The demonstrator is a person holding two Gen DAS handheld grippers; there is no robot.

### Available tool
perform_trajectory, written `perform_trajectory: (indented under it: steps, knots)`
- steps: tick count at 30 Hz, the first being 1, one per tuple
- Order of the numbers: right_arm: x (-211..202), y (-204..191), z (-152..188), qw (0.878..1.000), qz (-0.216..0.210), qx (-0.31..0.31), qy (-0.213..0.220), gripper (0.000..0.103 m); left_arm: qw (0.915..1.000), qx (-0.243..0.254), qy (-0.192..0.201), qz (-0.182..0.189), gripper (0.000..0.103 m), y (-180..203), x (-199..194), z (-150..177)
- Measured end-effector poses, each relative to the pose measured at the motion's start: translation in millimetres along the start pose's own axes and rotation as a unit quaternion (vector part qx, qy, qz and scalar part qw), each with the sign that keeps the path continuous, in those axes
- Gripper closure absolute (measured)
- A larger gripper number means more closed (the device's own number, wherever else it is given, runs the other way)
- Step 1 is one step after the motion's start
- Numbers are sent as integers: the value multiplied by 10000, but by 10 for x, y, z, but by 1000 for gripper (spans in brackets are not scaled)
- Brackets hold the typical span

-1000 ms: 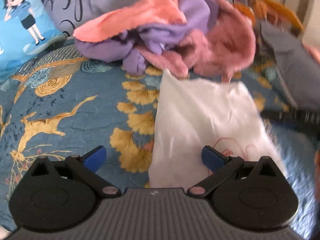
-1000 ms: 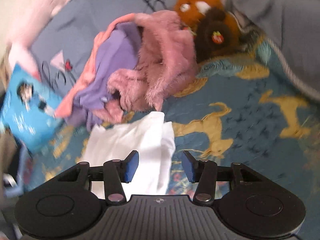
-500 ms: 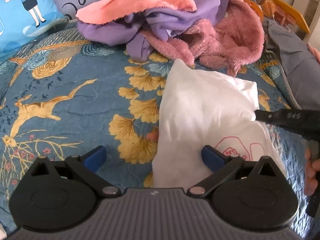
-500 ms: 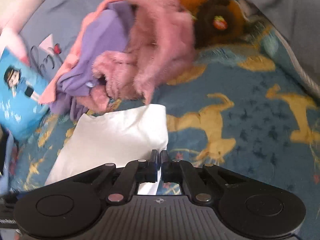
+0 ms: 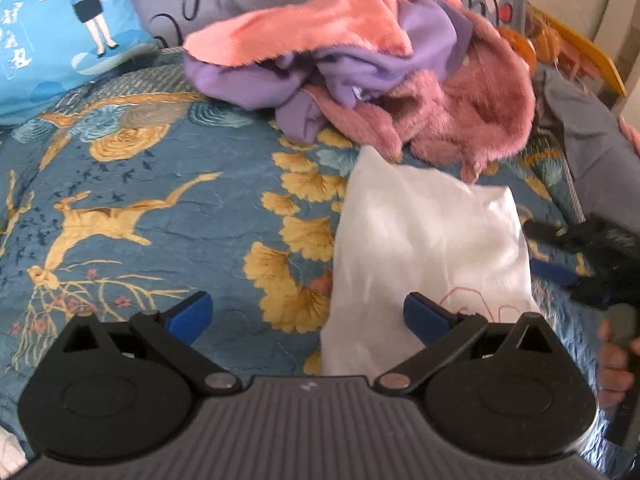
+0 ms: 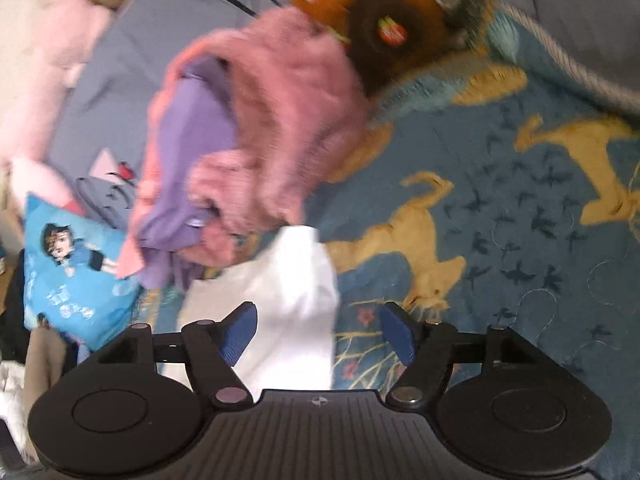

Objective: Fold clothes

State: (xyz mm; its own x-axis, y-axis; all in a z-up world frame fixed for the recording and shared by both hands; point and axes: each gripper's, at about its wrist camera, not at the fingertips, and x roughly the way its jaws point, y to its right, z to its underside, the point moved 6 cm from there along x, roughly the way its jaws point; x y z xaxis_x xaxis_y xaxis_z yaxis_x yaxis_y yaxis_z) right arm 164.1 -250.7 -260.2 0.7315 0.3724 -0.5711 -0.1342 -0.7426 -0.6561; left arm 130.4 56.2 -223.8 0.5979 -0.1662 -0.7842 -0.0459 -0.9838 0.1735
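Note:
A folded white garment (image 5: 428,248) with a red line drawing lies flat on the blue patterned bedspread (image 5: 160,216). My left gripper (image 5: 308,316) is open above its near left edge, holding nothing. My right gripper (image 6: 318,330) is open, and the white garment (image 6: 292,304) lies loose between and beyond its fingers. The right gripper also shows in the left wrist view (image 5: 560,252), just off the garment's right edge, with a hand on its grip.
A heap of pink, purple and salmon fleece clothes (image 5: 380,72) lies just behind the white garment. A blue cartoon pillow (image 5: 52,28) sits far left. A brown plush toy (image 6: 384,12) and grey bedding (image 5: 592,152) lie to the right.
My right gripper, shut on the white garment's corner half a second ago, has opened and let go. The garment lies flat. The left gripper has stayed open and shifted slightly.

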Motion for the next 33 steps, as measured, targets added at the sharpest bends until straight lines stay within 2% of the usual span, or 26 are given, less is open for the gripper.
perform_trajectory:
  steps: [8, 9, 10, 11, 12, 14, 19, 23, 25, 28, 30, 33]
  knots:
    - [292, -78, -164, 9992, -116, -232, -305, 32, 10000, 21, -15, -43, 0, 7, 7, 1]
    - [309, -86, -168, 9989, -163, -267, -342, 42, 10000, 29, -18, -49, 0, 11, 9, 2]
    - [326, -91, -166, 9988, -139, -317, -359, 59, 10000, 38, -21, -55, 0, 14, 12, 2]
    - [342, -84, -164, 9987, -92, -350, -358, 70, 10000, 46, -24, -61, 0, 18, 14, 3]
    - [359, -69, -154, 9986, -152, -285, -409, 88, 10000, 54, -27, -67, 0, 22, 17, 4]
    - [348, -61, -136, 9986, -319, -50, -414, 92, 10000, 50, -36, -71, 0, 20, 26, 5]
    - [129, -296, -202, 9989, -398, -260, -42, 94, 9999, -93, -10, -100, 0, -46, 19, -5]
    - [-215, -743, -326, 9939, -316, -994, 363, 95, 9996, -254, 123, -95, 0, -113, -38, -41]
    - [-385, -1004, -374, 9845, -119, -1614, 670, 94, 9992, -325, 224, -108, 0, -147, -81, -65]
    - [-506, -1304, -292, 9606, 160, -2597, 973, 94, 9983, -447, 344, -122, 0, -208, -145, -98]
    - [-589, -1510, -238, 9383, 345, -3236, 1168, 94, 9975, -546, 418, -140, 0, -259, -184, -117]
    - [-716, -1825, -158, 8955, 619, -4161, 1449, 94, 9955, -743, 545, -206, 0, -359, -248, -146]
